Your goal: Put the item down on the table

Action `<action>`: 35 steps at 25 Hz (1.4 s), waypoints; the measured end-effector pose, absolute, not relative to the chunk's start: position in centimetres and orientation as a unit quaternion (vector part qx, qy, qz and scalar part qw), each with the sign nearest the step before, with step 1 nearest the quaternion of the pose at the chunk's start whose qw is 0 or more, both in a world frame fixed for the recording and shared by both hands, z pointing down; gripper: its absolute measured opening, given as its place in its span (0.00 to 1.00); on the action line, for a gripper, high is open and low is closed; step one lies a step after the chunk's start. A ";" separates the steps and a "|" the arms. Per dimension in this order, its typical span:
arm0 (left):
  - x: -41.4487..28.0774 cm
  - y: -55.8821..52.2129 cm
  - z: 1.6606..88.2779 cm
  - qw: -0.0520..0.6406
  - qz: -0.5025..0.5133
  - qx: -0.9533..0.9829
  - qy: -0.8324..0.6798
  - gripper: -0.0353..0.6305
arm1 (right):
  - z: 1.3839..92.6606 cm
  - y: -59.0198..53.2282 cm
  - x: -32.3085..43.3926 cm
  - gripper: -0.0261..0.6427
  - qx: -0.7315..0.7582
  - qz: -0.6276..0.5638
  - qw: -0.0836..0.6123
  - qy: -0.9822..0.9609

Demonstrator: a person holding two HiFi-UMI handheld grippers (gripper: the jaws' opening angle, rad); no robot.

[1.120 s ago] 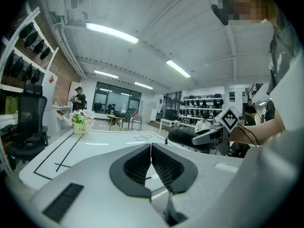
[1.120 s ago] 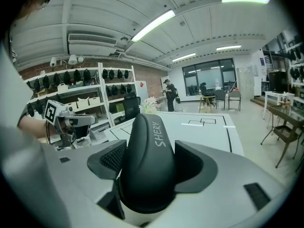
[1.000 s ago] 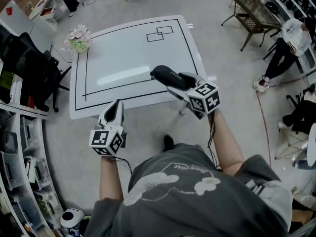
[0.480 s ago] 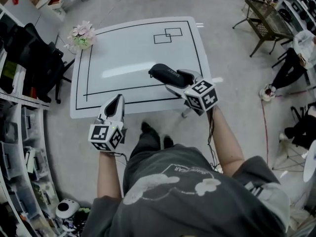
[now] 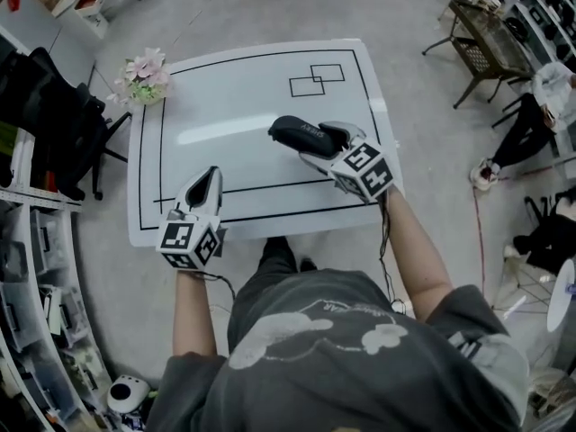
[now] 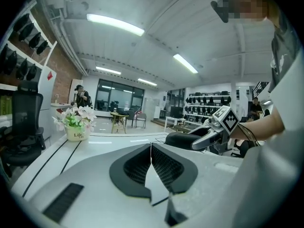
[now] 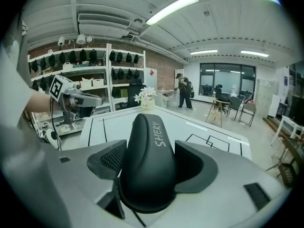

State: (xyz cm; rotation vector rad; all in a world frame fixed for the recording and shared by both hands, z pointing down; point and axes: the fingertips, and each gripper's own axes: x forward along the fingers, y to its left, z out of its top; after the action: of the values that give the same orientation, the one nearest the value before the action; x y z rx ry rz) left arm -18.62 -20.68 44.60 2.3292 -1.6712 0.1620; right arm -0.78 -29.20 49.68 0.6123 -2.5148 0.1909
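- The right tool (image 5: 326, 142) grips a black case (image 7: 147, 160) marked "SHERY", its jaws spread wide on either side of the case's broad end and its narrow end pointing away from the tool.
- The case appears to hang clear of the white table (image 5: 234, 97), over the stretch just ahead of the tool and inside the black border line (image 5: 160, 142).
- To set it down well, the tool likely needs to sink level until the case's underside rests flat on the table. Only then should the jaws spread, so the rounded shell neither drops nor rolls.
- The left tool (image 5: 209, 176) is closed and empty, its pads meeting edge to edge. It is held well to the right tool's left, near the table's front edge.
- Nothing lies on the table beneath or just ahead of the case.
- Two small outlined rectangles (image 5: 317, 79) sit farther ahead of the right tool.
- A flower pot (image 5: 144, 70) stands at the far left corner, well apart.
- An office chair (image 5: 54, 106) stands beyond the table's left side, and a seated person (image 5: 540, 88) is off to the right. Both are clear of the work.
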 end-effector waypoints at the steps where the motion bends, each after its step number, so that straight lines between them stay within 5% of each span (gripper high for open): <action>1: -19.1 -21.8 44.8 0.137 0.056 0.805 -0.575 0.06 | 50.0 -30.1 -1.2 0.51 0.223 0.065 0.280 -0.931; 13: -24.4 -33.4 47.0 0.151 0.073 0.815 -0.555 0.06 | 53.6 -40.9 -7.5 0.51 0.137 -0.006 0.363 -0.921; 35: -27.1 -39.1 51.6 0.199 0.083 0.810 -0.545 0.06 | 58.8 -45.8 -11.6 0.53 0.005 -0.053 0.395 -0.917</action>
State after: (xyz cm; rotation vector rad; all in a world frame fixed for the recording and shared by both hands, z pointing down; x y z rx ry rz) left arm -27.12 -39.08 51.63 2.2658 -1.5254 0.2311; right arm -11.58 -45.77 58.81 0.0134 -2.3258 -0.1337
